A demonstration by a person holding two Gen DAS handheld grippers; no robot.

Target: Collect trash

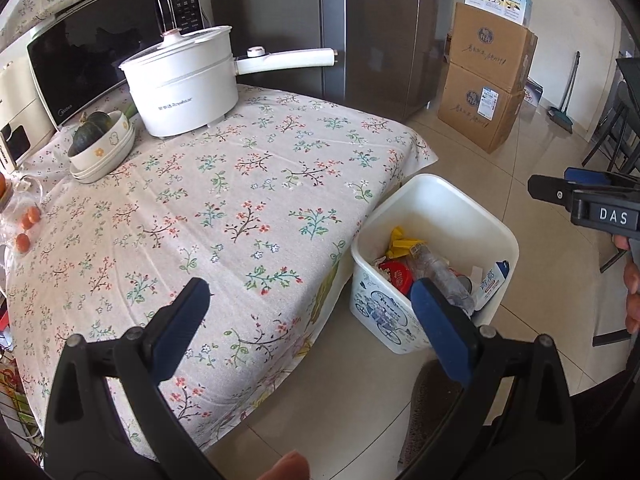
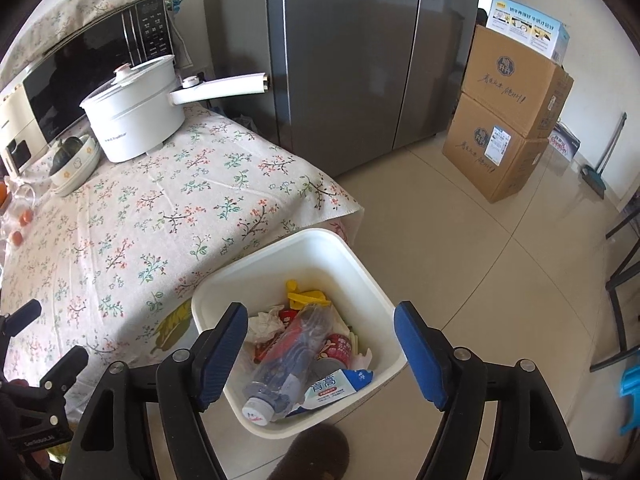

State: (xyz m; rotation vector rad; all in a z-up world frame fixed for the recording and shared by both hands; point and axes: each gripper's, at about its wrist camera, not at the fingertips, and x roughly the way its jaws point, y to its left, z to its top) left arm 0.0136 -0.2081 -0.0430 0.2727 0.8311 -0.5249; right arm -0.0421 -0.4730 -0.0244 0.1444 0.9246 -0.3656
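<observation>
A white trash bin [image 2: 352,264] stands on the floor by the table's near corner; it also shows in the left wrist view [image 1: 460,200]. It holds a clear plastic bottle [image 2: 288,364], a toothpaste box [image 2: 336,388], crumpled paper [image 2: 266,322], a red wrapper [image 2: 340,346] and yellow plastic pieces [image 2: 304,296]. My right gripper [image 2: 320,350] is open and empty, directly above the bin. My left gripper [image 1: 310,316] is open and empty, over the table's near edge, left of the bin. The right gripper [image 1: 576,196] shows at the right edge of the left wrist view.
The floral-cloth table [image 1: 224,208] carries a white electric pot [image 1: 188,84], stacked bowls with a green squash [image 1: 100,144], a microwave [image 1: 100,56] and small oranges [image 1: 28,224]. A grey fridge [image 2: 352,64], stacked cardboard boxes [image 2: 508,116], a broom [image 2: 600,164] and chair legs [image 2: 624,280] stand around the tiled floor.
</observation>
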